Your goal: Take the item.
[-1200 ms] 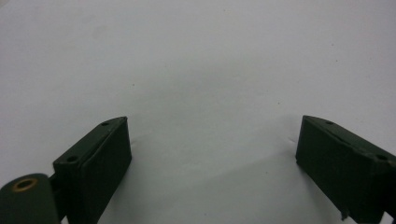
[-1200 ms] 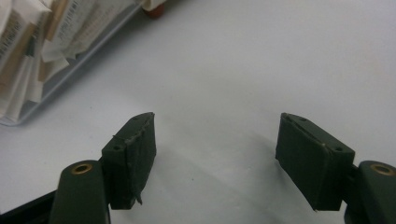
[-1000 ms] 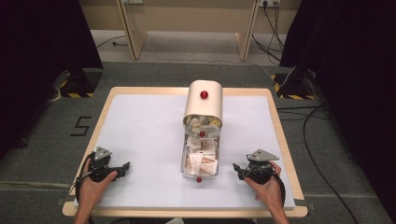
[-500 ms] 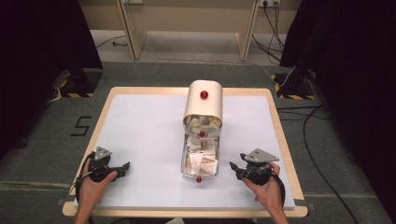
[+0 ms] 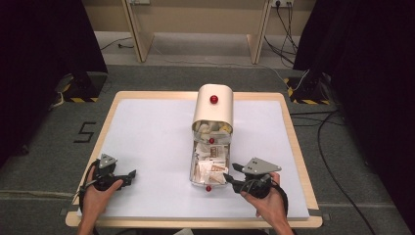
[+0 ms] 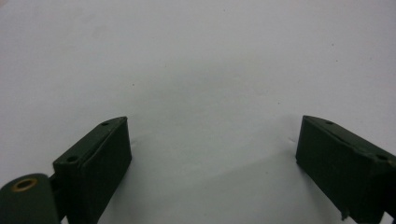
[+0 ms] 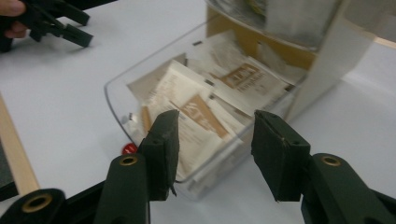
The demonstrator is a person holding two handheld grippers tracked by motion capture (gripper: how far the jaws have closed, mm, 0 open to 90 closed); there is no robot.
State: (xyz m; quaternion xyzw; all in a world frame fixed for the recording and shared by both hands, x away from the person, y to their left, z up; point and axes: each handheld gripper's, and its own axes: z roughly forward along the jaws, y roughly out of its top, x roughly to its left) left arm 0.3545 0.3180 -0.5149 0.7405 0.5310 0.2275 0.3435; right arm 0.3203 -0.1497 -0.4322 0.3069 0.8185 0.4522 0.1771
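Note:
A cream box with a rounded top and a red knob stands mid-table. Its clear drawer is pulled out toward me and holds several paper sachets. My right gripper hovers at the drawer's front right corner. In the right gripper view its jaws stand half apart over the drawer's clear wall and the sachets. They have just been closing and press on nothing. The drawer's red knob sits low left. My left gripper rests near the front left, open over bare table.
The white table top has a wooden rim. The other hand's gripper lies far off in the right gripper view. Cables and dark curtains surround the table on the floor.
My right gripper has moved left toward the drawer's front corner and lifted a little, and its jaws have narrowed. The left gripper has stayed put.

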